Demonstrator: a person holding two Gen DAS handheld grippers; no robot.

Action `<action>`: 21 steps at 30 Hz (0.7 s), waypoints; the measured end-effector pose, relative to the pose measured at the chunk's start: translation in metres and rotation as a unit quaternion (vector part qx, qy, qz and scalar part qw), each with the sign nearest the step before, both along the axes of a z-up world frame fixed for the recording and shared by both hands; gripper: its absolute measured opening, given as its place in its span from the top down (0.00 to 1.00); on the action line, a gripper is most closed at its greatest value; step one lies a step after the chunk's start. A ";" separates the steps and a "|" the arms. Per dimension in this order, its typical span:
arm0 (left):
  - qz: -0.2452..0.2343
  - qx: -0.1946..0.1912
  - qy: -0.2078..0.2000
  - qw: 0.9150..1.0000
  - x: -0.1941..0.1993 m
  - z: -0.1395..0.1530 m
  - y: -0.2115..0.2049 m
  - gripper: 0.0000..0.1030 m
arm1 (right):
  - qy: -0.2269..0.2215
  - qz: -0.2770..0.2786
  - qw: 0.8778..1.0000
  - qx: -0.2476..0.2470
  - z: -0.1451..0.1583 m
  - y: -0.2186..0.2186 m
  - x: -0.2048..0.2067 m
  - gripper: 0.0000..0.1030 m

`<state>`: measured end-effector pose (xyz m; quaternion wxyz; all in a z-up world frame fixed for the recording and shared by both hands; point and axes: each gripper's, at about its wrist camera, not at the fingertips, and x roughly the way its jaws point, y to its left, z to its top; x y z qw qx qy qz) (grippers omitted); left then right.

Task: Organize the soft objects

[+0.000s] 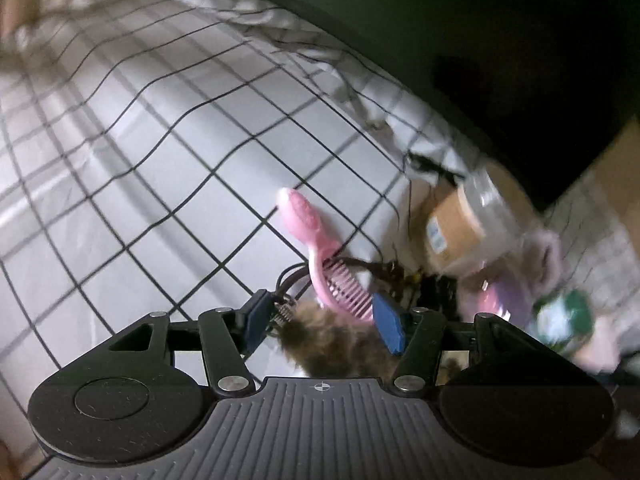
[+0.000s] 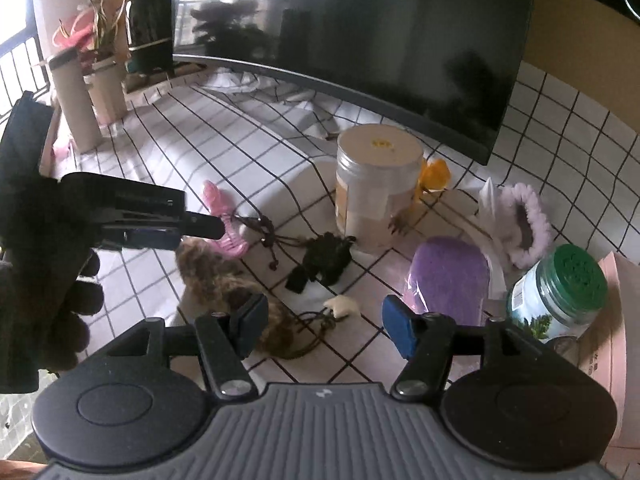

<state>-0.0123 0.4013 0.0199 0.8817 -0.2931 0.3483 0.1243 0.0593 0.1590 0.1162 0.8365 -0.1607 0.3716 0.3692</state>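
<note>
A dark television screen [image 2: 352, 36] fills the far side of the room, with potted plants [image 2: 96, 52] at the far left by a bright window. Below it spreads a white cloth with a black grid [image 2: 208, 140], wrinkled near the screen's foot, covering the whole work surface.

On the cloth, a tall clear jar with a cream lid [image 2: 378, 184] stands in the middle distance; a smaller green-lidded jar [image 2: 560, 292] sits at the near right against a pink box [image 2: 612, 344]. A purple sponge-like pad [image 2: 448, 276] lies just left of it, and a lilac fluffy ring [image 2: 524, 224] beyond that.

The task's thing in hand looks to be the brown furry piece [image 2: 216, 276], lying at the near left on the cloth, just beside the pink comb [image 2: 228, 224]. It should be very light, limp and compressible, so it will sag from any grip; a pinch across its bulky middle is likely safer than the wispy end, where fur may slip free.

The left gripper [image 1: 322, 318] is spread wide, its blue pads [image 1: 388, 324] flanking the fur without clamping it; this view is motion-blurred. The right gripper [image 2: 324, 326] hovers released, nothing between its fingers, over cords and a small white charm [image 2: 342, 306].
</note>
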 end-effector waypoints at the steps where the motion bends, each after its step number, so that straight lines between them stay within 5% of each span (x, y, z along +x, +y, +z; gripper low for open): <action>1: -0.012 0.019 0.004 1.000 -0.001 0.000 -0.001 0.43 | -0.004 -0.001 1.000 -0.004 0.000 0.000 0.000 0.38; 5: -0.021 0.095 0.014 0.995 -0.022 0.003 0.007 0.42 | -0.019 0.001 1.000 -0.011 0.001 -0.004 -0.001 0.38; 8: 0.026 0.183 0.043 0.982 -0.036 0.006 0.023 0.45 | -0.024 0.011 1.000 -0.016 0.001 0.002 0.000 0.38; 10: 0.065 0.205 0.052 0.975 -0.046 0.011 0.037 0.45 | -0.040 0.040 0.998 -0.020 0.003 0.014 -0.004 0.38; 13: 0.100 0.151 0.018 0.983 -0.067 0.022 0.055 0.45 | -0.070 0.100 0.992 -0.023 0.005 0.041 -0.011 0.41; 16: 0.115 0.108 0.004 0.987 -0.090 0.022 0.055 0.45 | -0.088 0.143 0.986 -0.018 0.001 0.073 -0.008 0.55; 19: 0.114 0.044 -0.008 0.992 -0.105 0.013 0.049 0.45 | -0.048 0.158 0.986 -0.021 -0.011 0.106 0.006 0.63; 21: 0.100 -0.047 -0.037 0.993 -0.115 0.003 0.047 0.45 | -0.018 0.164 0.986 -0.039 -0.026 0.124 0.012 0.63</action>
